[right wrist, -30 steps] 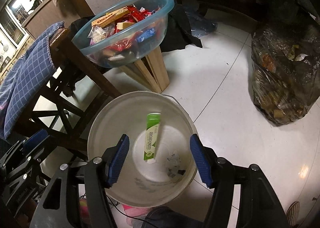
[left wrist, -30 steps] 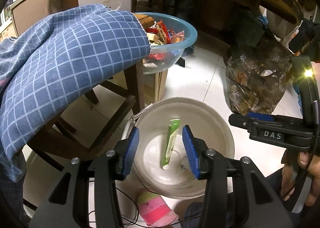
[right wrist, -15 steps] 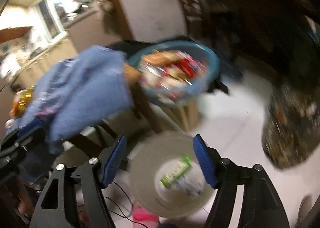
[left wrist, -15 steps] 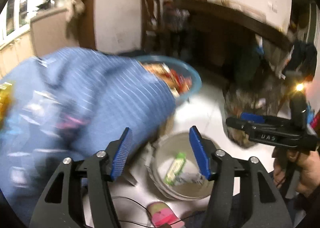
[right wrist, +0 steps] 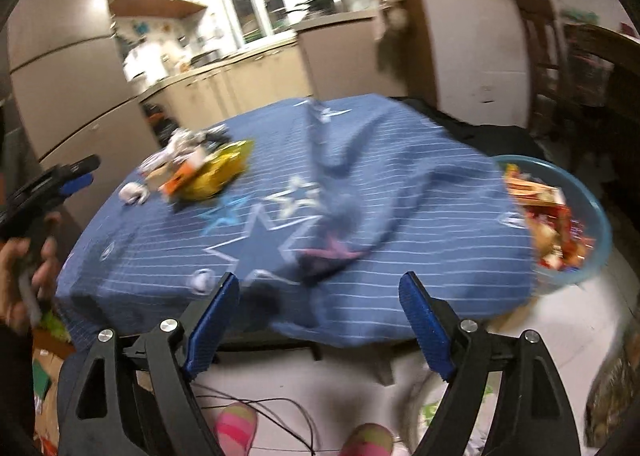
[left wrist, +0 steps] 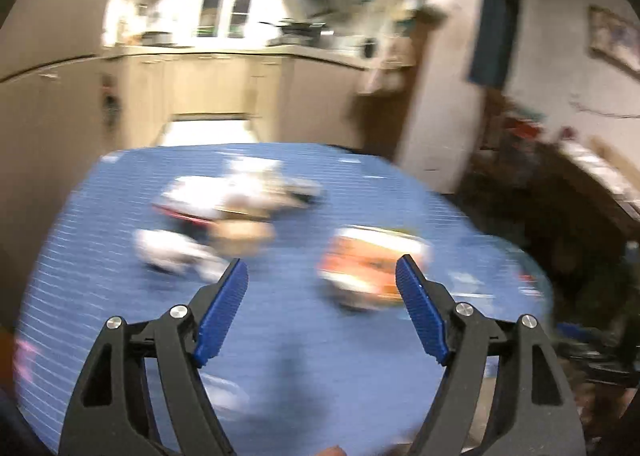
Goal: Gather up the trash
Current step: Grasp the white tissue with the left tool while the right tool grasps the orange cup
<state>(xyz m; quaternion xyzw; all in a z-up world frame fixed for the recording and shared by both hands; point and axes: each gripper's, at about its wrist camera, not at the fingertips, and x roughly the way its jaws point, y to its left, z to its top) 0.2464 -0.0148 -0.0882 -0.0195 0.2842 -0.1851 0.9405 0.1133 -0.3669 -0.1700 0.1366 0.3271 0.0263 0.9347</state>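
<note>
Hovering over a blue striped, star-printed cloth on the counter, both grippers empty.

Left gripper and right gripper each spreading wider, nothing between the pads. Blurred pile of white, orange and yellow crumpled wrappers at the cloth's far left; count and long axis too smeared to tell. One blue translucent plastic bowl of red wrappers just past the right edge. Kitchen cabinets and window behind; white tiled floor below.

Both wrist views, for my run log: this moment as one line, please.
left gripper: opening, empty | right gripper: opening, empty | trash pile: on blue tablecloth, untouched | snack bowl: beside table
</note>
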